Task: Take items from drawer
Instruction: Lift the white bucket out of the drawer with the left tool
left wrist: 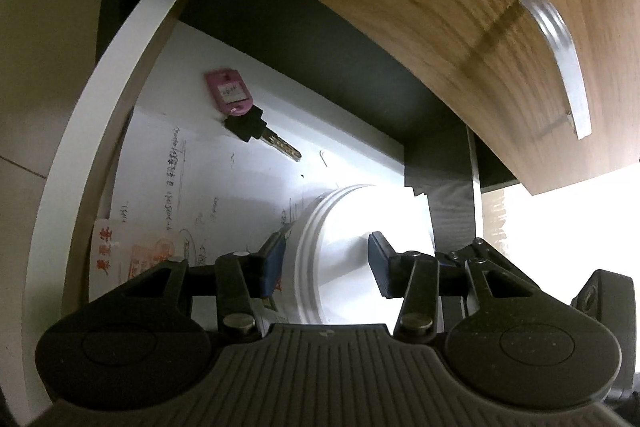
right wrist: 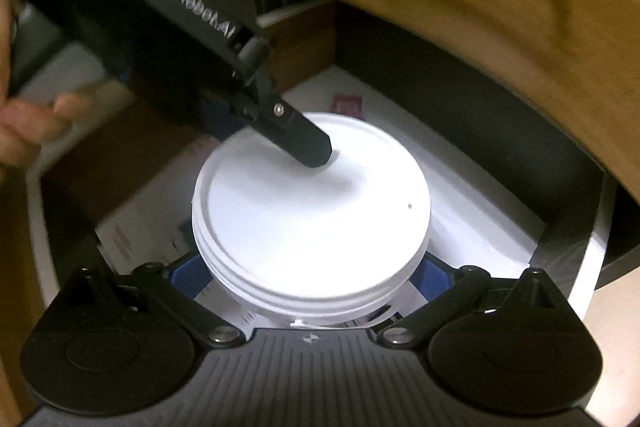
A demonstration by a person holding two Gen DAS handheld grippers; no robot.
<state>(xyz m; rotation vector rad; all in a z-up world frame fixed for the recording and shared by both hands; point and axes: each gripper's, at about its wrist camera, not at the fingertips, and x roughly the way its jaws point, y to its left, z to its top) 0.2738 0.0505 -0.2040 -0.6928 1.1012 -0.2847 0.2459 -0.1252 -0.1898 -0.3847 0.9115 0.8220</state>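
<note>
A white round jar with a ridged lid (right wrist: pixel 312 223) stands in the open drawer (left wrist: pixel 104 99). My right gripper (right wrist: pixel 312 279) has its blue-padded fingers against both sides of the jar, just below the lid. My left gripper (left wrist: pixel 326 267) is open; one fingertip (right wrist: pixel 310 147) rests over the lid's far edge and the jar's rim (left wrist: pixel 320 247) sits between its fingers. A key with a pink tag (left wrist: pixel 248 115) lies on papers deeper in the drawer.
Printed and handwritten papers (left wrist: pixel 180 195) line the drawer bottom. A wooden drawer front with a silver handle (left wrist: pixel 560 63) hangs above. A dark divider (left wrist: pixel 452 211) stands to the right of the jar. A hand (right wrist: pixel 24 131) holds the left gripper.
</note>
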